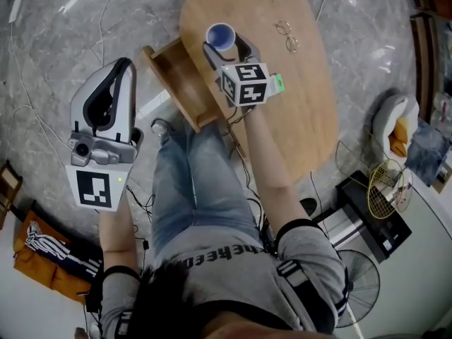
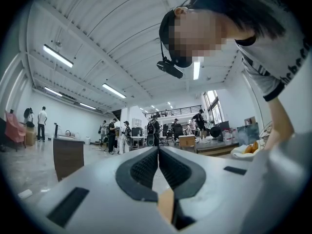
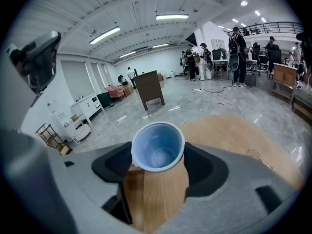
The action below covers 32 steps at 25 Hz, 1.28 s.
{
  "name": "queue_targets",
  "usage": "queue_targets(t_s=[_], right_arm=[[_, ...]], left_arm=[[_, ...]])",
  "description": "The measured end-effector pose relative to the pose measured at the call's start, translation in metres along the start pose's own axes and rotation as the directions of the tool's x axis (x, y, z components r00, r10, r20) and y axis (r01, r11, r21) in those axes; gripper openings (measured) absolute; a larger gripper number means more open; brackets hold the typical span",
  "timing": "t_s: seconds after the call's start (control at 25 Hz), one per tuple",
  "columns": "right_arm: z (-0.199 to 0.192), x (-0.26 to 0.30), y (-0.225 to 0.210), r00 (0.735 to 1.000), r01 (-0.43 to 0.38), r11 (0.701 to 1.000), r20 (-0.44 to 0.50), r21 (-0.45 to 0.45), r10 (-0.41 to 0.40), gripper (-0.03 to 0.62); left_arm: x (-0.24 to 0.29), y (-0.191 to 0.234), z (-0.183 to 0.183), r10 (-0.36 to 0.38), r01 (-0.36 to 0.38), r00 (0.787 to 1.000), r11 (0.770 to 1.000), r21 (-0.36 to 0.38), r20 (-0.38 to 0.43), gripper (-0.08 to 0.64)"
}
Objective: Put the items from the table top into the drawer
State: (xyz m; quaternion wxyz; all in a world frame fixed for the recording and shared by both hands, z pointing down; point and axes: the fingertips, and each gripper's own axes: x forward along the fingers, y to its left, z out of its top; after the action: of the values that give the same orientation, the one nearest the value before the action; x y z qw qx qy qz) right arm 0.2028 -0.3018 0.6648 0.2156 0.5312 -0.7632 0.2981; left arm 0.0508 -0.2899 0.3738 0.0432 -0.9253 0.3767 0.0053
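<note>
In the head view my right gripper [image 1: 226, 46] is shut on a light blue plastic cup [image 1: 221, 36], which it holds upright above the near left part of the oval wooden table [image 1: 311, 111]. The right gripper view shows the cup [image 3: 158, 146] clamped between the black pads [image 3: 199, 167] of that gripper [image 3: 158, 156], its inside empty. The table's wooden drawer [image 1: 178, 82] stands pulled out just left of the cup. A pair of wire-rimmed glasses [image 1: 287, 36] lies on the table to the right. My left gripper [image 1: 121, 69] hangs over the floor left of the drawer, shut [image 2: 158, 161] on nothing.
Cables run across the marble floor [image 1: 78, 41]. A standing fan [image 1: 357, 282], a racket [image 1: 385, 186] and a black case lie right of the table. An orange bag [image 1: 39, 249] sits at the lower left. The person's legs are below the drawer.
</note>
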Motion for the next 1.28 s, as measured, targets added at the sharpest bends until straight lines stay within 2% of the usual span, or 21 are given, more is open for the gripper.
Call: queue_targets(t_s=[0.4, 0.72, 0.96, 1.28], right_arm=[[-0.037, 0.006, 0.079, 0.996, -0.077, 0.996, -0.047, -0.037, 0.075, 0.331], [-0.070, 0.030, 0.121, 0.990, -0.109, 0.992, -0.102, -0.068, 0.102, 0.330], [-0.095, 0.048, 0.138, 0.987, -0.100, 0.993, -0.132, -0.067, 0.090, 0.330], [-0.134, 0.075, 0.135, 0.982, -0.050, 0.999, -0.186, -0.022, 0.045, 0.330]], left_arm=[[-0.060, 0.015, 0.002, 0.036, -0.036, 0.999, 0.999, 0.007, 0.008, 0.011], [-0.104, 0.034, -0.013, 0.076, -0.076, 0.997, 0.997, -0.006, 0.006, 0.011], [-0.129, 0.042, -0.028, 0.090, -0.091, 0.996, 0.996, -0.018, -0.010, 0.011], [-0.148, 0.054, -0.050, 0.105, -0.106, 0.994, 0.994, -0.030, -0.041, 0.011]])
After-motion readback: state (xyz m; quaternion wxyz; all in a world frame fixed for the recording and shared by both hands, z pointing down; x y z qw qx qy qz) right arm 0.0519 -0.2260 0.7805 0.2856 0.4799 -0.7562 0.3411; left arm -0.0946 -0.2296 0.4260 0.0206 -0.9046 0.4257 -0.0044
